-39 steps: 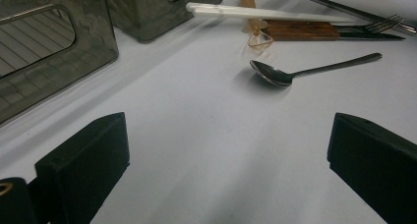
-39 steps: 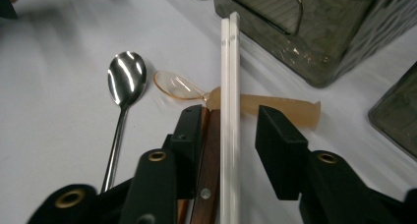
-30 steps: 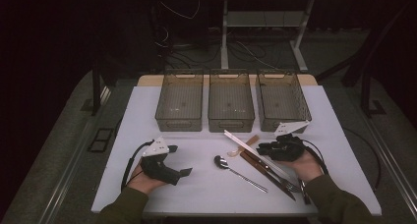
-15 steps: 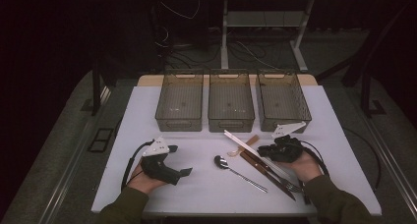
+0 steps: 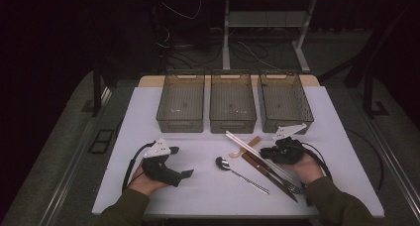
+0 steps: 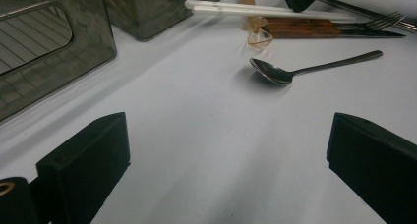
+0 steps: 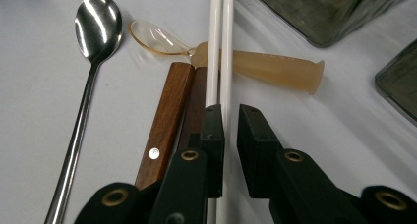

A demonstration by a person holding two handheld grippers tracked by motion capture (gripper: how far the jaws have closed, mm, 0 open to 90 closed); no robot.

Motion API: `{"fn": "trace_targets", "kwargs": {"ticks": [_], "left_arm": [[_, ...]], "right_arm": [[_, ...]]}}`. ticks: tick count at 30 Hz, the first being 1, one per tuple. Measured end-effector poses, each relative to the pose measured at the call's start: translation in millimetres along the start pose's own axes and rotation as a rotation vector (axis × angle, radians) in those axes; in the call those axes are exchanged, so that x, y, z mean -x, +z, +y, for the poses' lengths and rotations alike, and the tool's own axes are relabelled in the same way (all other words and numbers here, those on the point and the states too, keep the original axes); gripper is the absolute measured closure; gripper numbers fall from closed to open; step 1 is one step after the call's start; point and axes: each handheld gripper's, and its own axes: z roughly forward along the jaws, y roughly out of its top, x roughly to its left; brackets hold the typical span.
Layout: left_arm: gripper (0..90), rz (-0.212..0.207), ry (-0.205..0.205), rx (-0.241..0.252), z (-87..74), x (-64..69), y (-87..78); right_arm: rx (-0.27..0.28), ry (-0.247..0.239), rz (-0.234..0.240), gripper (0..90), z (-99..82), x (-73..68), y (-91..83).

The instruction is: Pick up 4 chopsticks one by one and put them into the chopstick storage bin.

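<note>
Gripper (image 7: 230, 113) tighter on chopsticks (image 7: 220, 37) beside bins (image 5: 233, 125)

The person is wearing dark green sleeves (image 5: 341, 206). Each hand is carrying black tongs: the left tongs (image 5: 185, 173) and the right tongs (image 5: 263, 152). A grey three-cornered plate is sitting on top of each, a black cable is trailing behind, and little gold rings are shining on the arms.

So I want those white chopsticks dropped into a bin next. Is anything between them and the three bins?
Nothing visible. The right gripper is closed around one of the white chopsticks, which lie across the wooden-handled cutlery and amber spoon. Bare table lies between them and the bins.
</note>
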Motion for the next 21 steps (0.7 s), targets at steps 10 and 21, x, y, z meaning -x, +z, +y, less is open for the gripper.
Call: {"fn": "trace_targets", "kwargs": {"ticks": [10, 21], "left_arm": [[1.6, -0.001, 0.001, 0.001, -0.1, 0.2, -0.1], [1.6, -0.001, 0.001, 0.000, -0.1, 0.2, 0.2]], "right_arm": [[-0.024, -0.005, -0.019, 80.9, -2.2, 1.0, 3.1], [-0.057, -0.043, -0.037, 80.8, -2.8, -0.7, 7.2]]}}
